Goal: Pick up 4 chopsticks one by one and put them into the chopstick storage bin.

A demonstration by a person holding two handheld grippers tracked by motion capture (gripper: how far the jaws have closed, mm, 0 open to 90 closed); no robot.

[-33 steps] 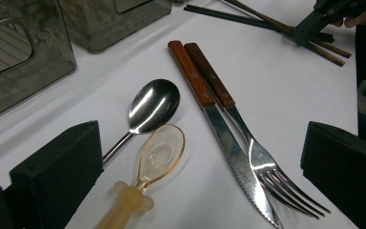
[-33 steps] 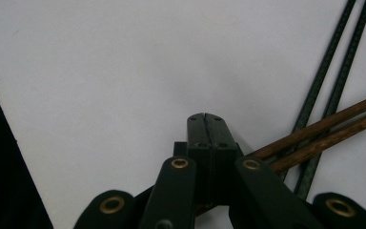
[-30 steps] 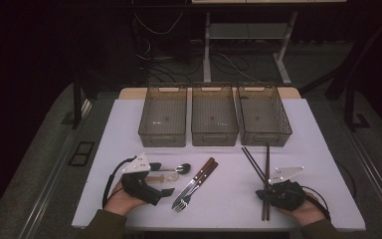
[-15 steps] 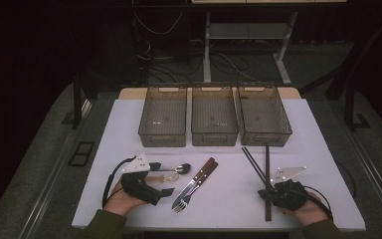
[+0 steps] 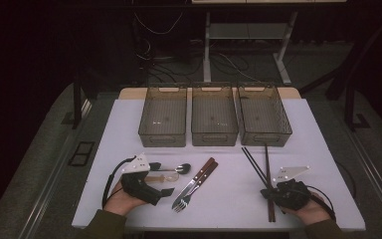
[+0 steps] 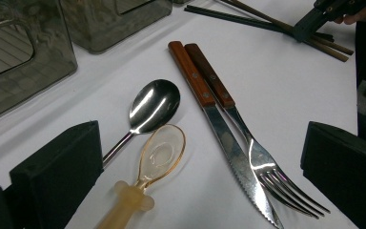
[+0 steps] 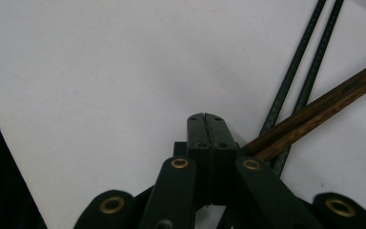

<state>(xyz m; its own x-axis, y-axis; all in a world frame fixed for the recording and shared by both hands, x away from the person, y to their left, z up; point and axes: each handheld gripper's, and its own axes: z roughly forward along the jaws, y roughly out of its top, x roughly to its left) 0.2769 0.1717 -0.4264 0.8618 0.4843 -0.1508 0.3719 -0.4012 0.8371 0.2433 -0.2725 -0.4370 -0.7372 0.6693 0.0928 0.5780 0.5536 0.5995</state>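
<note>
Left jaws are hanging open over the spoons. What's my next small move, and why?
Probably ease the left gripper down and close on the metal spoon: its handle already runs between the open jaws, beside the translucent spoon, and nothing is held yet.

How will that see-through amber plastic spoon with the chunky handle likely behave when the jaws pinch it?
The translucent amber plastic spoon looks thin-walled at the bowl, so probably light and slightly flexible. Its thick ridged handle should give decent grip. Lying flat beside the shiny metal spoon, a push would probably slide it, not roll it.
</note>
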